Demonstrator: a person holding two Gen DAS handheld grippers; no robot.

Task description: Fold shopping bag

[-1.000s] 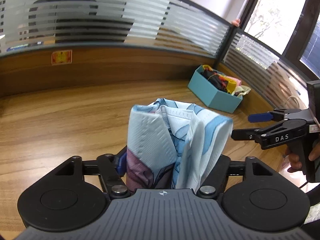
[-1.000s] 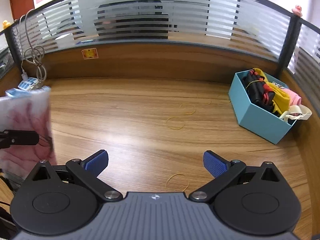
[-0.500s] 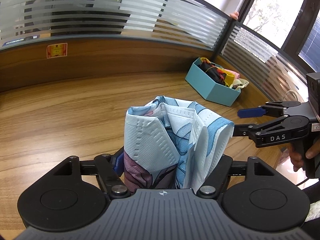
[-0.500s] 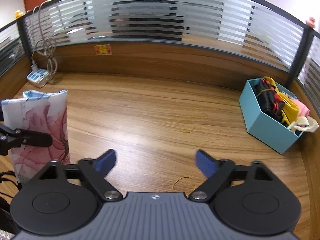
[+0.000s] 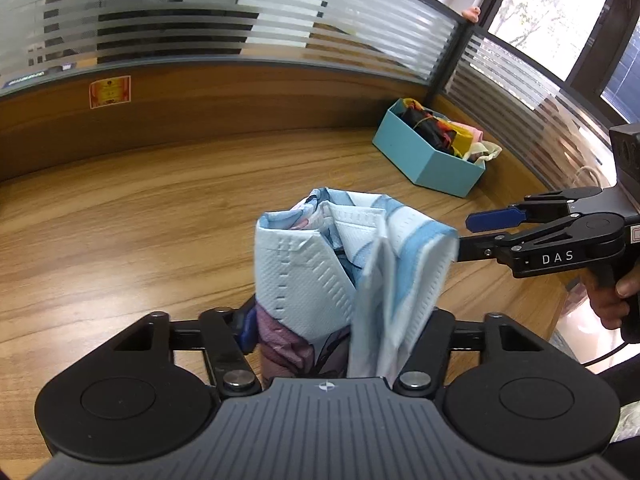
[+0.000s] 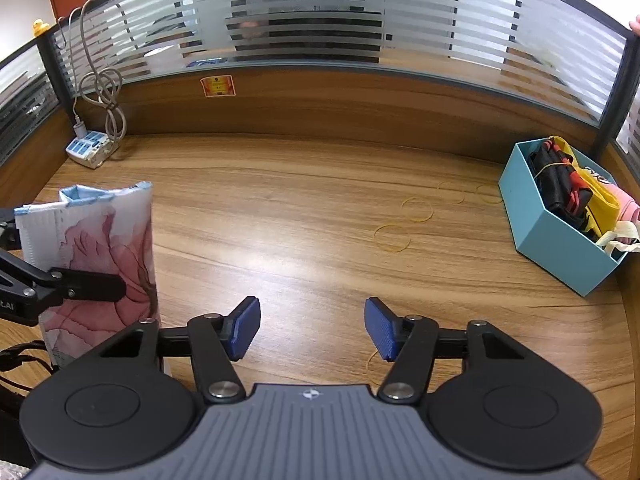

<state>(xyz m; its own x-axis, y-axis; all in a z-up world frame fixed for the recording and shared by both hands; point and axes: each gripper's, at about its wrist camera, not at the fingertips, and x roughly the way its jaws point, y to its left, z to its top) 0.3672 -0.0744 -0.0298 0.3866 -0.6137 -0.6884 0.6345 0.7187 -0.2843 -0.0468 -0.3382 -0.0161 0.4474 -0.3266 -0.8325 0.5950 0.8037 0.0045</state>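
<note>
From the left wrist, I had the left gripper (image 5: 340, 320) pinching the folded shopping bag (image 5: 344, 276), its jaws having just been closing with the bundle between them; the bag stood upright out of the clamp toward twelve o'clock, lifted clear of the wooden desk (image 5: 140, 220). The right gripper (image 5: 476, 236) sat at three o'clock, its fingertips just beside the bag's blue-striped edge, and I could not tell from here whether they touched it. A teal box (image 5: 428, 160) of other bags lay at one o'clock

From the right wrist, I saw my right gripper (image 6: 312, 332) with its blue pads (image 6: 244, 330) spread and nothing between them, though the jaws had just been closing. The bag (image 6: 100, 252) stood at nine o'clock, one black finger of the left gripper across its pink side. Loose rubber bands (image 6: 394, 237) lay at one o'clock

My worry was the top layers: they fanned open above the clamp, so a loosened or shifted left hold could let the folds spring apart. The right jaws, closing on air beside the edge, might also nudge the bundle askew
</note>
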